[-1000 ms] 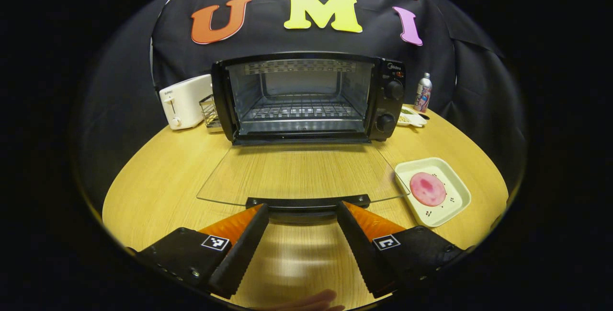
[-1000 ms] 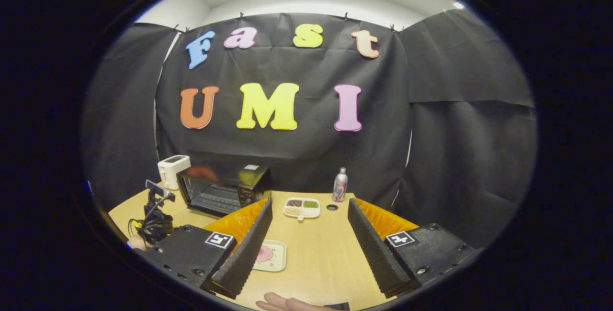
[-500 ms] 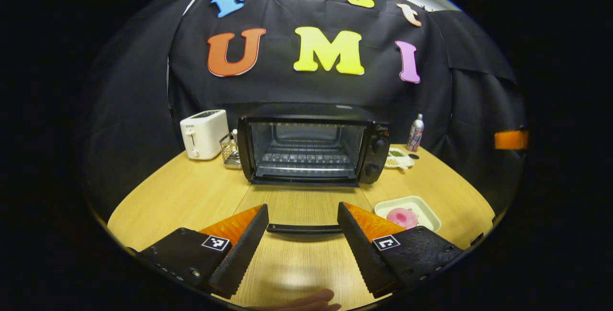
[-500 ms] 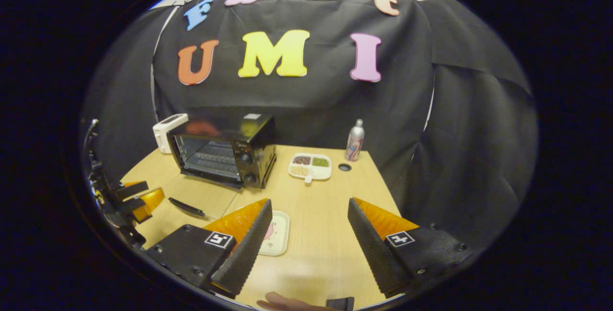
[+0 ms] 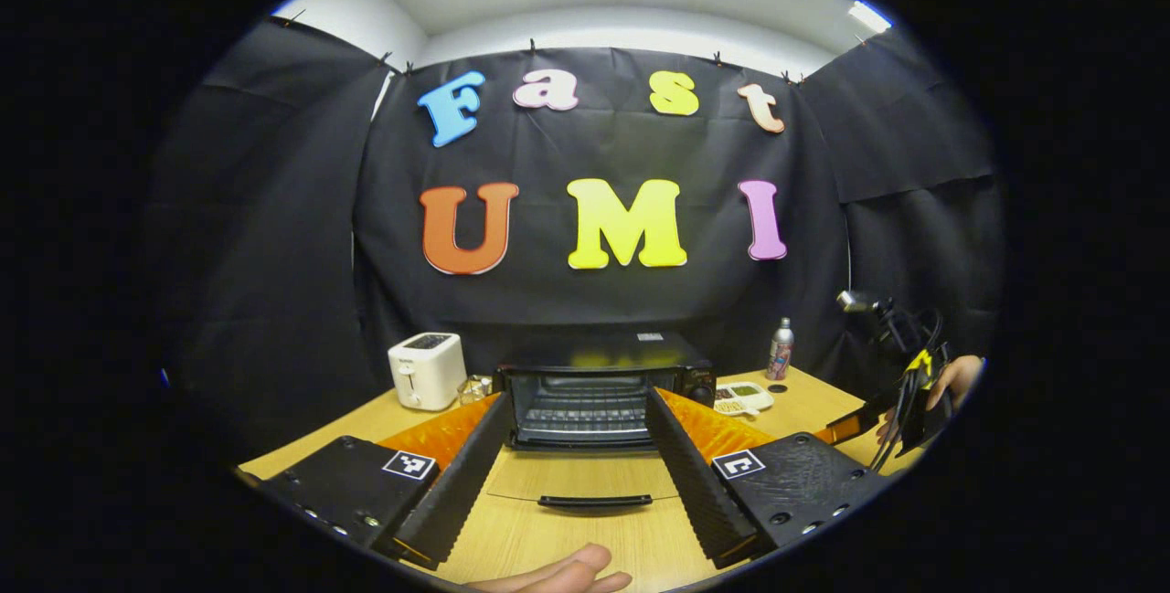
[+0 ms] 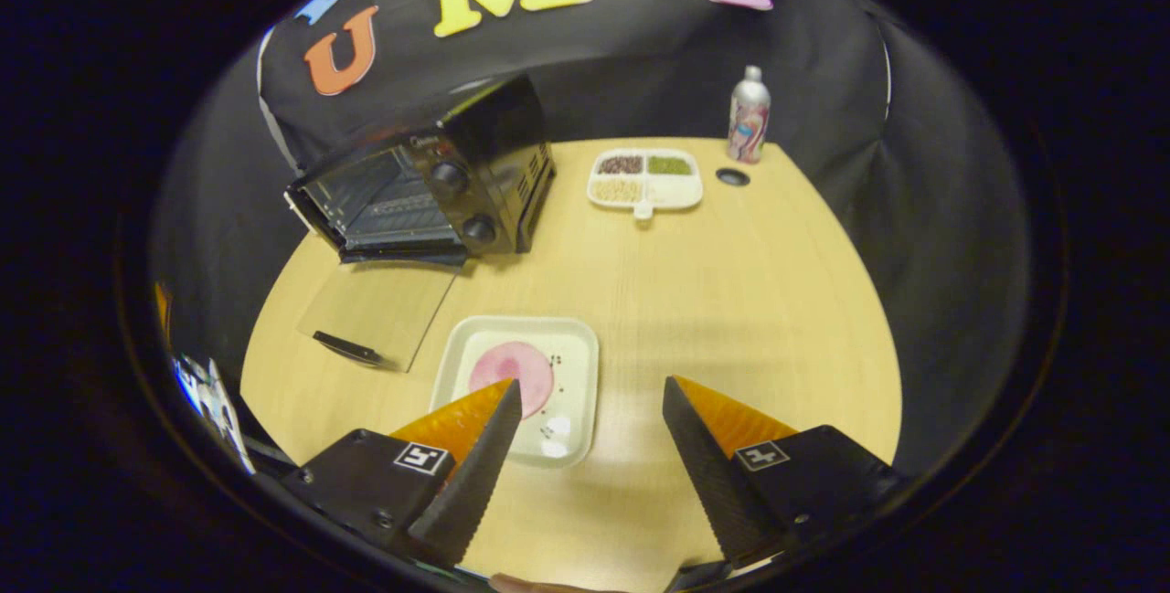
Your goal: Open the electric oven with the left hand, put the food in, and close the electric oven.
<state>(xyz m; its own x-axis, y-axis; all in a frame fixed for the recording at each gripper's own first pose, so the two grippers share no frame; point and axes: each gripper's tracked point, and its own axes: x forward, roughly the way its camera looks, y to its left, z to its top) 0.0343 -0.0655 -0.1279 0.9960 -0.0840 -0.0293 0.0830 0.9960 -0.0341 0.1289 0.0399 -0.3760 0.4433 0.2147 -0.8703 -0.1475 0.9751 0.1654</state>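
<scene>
A pink round of food (image 6: pixel 511 366) was seen lying in a white tray (image 6: pixel 578 392) just ahead of the right gripper (image 6: pixel 585 433), whose fingers were spread wide and empty. The left gripper (image 5: pixel 571 447) was likewise held wide. Farther along the bench (image 6: pixel 731 301), the electric oven (image 6: pixel 430 186) stood with its glass door (image 6: pixel 375 310) lowered flat. At the far edge, a divided dish (image 6: pixel 645 179) of grains and a bottle (image 6: pixel 749 114) were set.

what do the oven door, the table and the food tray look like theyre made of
Oven door: clear glass, likely, since the table's grain shows through it; its dark handle could be plastic or metal.
Table: light wood or a wood-look laminate, with fine straight grain and a soft matte sheen.
Food tray: smooth glossy white, plastic or ceramic; I cannot tell which.
</scene>
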